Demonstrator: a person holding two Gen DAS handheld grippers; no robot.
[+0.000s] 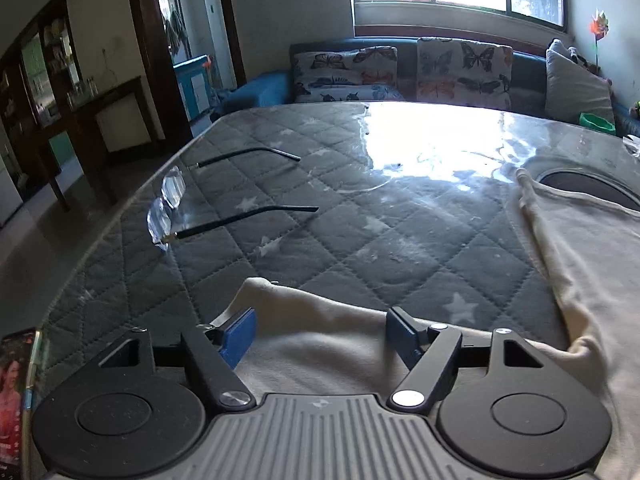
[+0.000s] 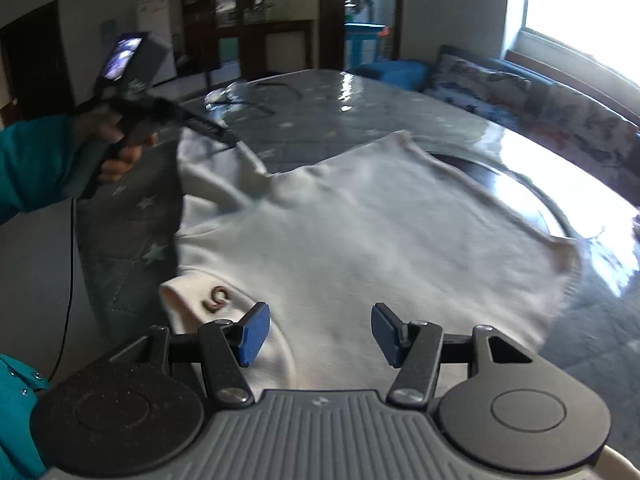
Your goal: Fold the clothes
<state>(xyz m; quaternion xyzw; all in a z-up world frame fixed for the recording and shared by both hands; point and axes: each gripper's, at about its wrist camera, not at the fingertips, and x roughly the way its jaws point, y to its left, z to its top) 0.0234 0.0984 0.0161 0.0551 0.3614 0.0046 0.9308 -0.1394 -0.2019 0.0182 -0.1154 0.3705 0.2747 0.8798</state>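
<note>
A cream white sweater (image 2: 360,224) lies spread on the quilted grey table cover (image 2: 132,216). It has a small brown mark (image 2: 218,298) near its near left corner. My right gripper (image 2: 320,336) is open just above the sweater's near edge. My left gripper (image 1: 322,332) is open over a sleeve of the sweater (image 1: 320,336), with cloth lying between its blue fingers (image 1: 240,334). The left gripper also shows in the right wrist view (image 2: 218,132), held by a hand at the sweater's far left sleeve.
A pair of rimless glasses (image 1: 172,200) lies open on the table's left part. A phone (image 1: 16,400) lies at the near left edge. A dark round inset (image 1: 588,188) sits in the table beside the sweater. A sofa with butterfly cushions (image 1: 464,68) stands beyond the table.
</note>
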